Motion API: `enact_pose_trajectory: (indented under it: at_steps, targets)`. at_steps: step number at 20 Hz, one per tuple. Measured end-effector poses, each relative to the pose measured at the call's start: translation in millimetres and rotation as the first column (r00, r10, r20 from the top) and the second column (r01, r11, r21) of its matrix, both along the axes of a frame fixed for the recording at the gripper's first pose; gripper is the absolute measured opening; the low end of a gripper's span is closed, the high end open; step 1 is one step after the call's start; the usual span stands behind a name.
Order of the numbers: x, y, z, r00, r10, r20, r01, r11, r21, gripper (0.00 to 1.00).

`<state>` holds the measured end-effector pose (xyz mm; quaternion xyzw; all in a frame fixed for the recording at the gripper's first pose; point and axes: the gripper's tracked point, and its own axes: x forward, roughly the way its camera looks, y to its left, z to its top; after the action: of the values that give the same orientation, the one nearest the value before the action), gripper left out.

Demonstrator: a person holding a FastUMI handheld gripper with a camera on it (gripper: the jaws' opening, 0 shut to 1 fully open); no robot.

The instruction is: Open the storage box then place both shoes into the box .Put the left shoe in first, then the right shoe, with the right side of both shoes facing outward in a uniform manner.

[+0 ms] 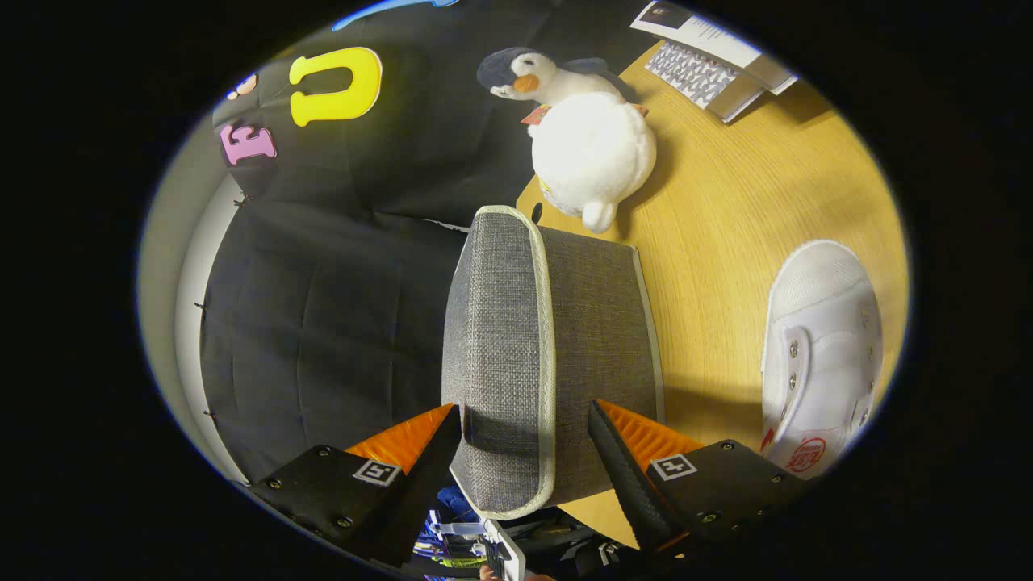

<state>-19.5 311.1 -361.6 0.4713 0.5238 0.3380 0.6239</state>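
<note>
The storage box [549, 355], grey woven fabric with pale piping along its edges, stands on the wooden table [726, 226] at the table's edge, right ahead of the gripper [524, 420]. Its lid looks to be down, the piped rim running along the side of the box. The gripper's fingers stand apart, one on each side of the box's near end, with the box between them; whether either finger touches the fabric cannot be told. Well to one side of the box, on the same tabletop, lies a white canvas shoe [819, 355] with metal eyelets and a red mark near its heel. Beyond the box, just past its far end, sits a plush penguin [585, 145], white-bellied with a dark head and orange beak. Farther still, at the table's far corner, lie a patterned booklet and some papers [710, 60].
</note>
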Motion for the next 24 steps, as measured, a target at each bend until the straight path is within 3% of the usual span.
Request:
enact_pose_trajectory:
  at_steps: [3, 5, 7, 8, 9, 15, 20, 24]
  targets:
    - [3, 3, 15, 1.0, -0.001, 0.014, 0.001, 0.999, 0.041, 0.94]
    - [-1, -4, 10, 0.999, 0.031, 0.027, -0.031, 1.0, -0.001, 0.85]
    - [-6, 3, 11, 0.999, 0.048, 0.017, -0.048, 0.999, 0.019, 0.61]
    - [-3, -3, 8, 1.0, 0.02, 0.01, -0.02, 1.0, 0.008, 0.6]
    - [-4, -4, 15, 1.0, 0.017, -0.008, -0.017, 0.999, 0.033, 0.25]
    - [-10, 3, 53, 0.996, 0.077, 0.037, -0.081, 0.988, 0.129, 0.24]
    - [-18, 17, 24, 0.993, 0.112, -0.023, -0.111, 0.993, 0.026, 0.24]
    - [-20, 24, 49, 0.994, 0.108, 0.008, -0.108, 0.986, 0.124, 0.24]
